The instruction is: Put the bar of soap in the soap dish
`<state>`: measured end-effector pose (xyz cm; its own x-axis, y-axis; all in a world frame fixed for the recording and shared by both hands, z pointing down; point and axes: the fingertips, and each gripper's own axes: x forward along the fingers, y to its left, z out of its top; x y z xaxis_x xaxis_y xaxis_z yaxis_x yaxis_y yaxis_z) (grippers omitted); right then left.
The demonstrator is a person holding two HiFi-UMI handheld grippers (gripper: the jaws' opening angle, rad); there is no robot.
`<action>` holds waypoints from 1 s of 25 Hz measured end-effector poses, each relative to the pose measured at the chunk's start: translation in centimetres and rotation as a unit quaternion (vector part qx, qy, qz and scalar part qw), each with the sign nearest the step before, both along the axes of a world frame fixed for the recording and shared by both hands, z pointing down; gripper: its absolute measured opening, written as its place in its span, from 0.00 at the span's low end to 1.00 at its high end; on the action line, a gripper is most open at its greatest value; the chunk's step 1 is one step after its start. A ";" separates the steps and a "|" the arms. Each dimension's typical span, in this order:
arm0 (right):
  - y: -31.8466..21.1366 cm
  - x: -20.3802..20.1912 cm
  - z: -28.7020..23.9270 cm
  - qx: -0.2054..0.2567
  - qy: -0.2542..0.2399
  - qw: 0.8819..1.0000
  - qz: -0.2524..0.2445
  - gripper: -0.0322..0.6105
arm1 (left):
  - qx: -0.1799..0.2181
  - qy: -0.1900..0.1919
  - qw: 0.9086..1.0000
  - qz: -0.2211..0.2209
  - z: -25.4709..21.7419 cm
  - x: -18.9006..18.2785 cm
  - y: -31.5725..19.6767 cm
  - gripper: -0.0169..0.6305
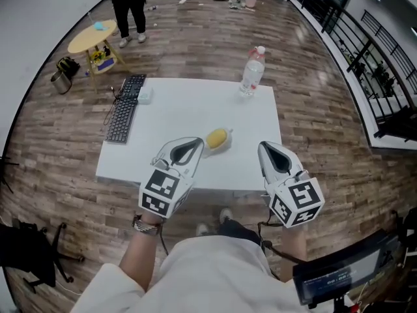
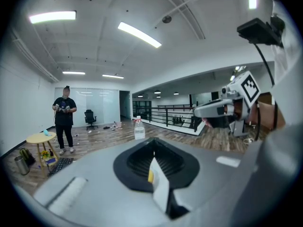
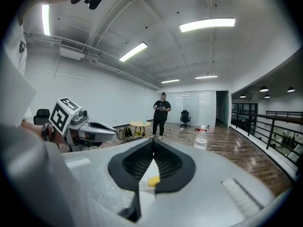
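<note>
Nothing grabbed yet: left gripper and right gripper flank the soap, fingers together (empty), so next open one.

The bar of soap is a small, rounded, yellow block. It lies on the white desk, near the middle of the desk's front edge, with its long axis running roughly left to right. A pale, low soap dish shows as a thin rim around the bar's right and lower sides. The bar appears to rest in it, but contact cannot be confirmed.
</note>
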<state>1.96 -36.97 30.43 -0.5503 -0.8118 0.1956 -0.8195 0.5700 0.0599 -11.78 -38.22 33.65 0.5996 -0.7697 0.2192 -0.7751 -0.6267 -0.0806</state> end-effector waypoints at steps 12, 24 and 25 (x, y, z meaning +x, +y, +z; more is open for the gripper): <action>-0.6 2.6 -1.8 0.023 -0.010 1.000 0.003 0.05 | -0.005 0.028 1.000 -0.002 -1.2 2.3 0.0 0.04; -1.2 4.8 -4.1 0.056 -0.004 0.998 -0.017 0.05 | 0.046 0.020 0.998 -0.036 -3.9 4.6 0.1 0.04; -1.3 4.8 -4.4 0.058 -0.006 0.998 -0.019 0.05 | 0.049 0.016 0.998 -0.035 -4.0 4.7 0.1 0.04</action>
<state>6.73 -38.22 26.06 -0.5833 -0.8068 0.0940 -0.7982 0.5908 0.1178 -7.07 -38.08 29.69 0.5498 -0.8263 0.1227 -0.8193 -0.5620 -0.1134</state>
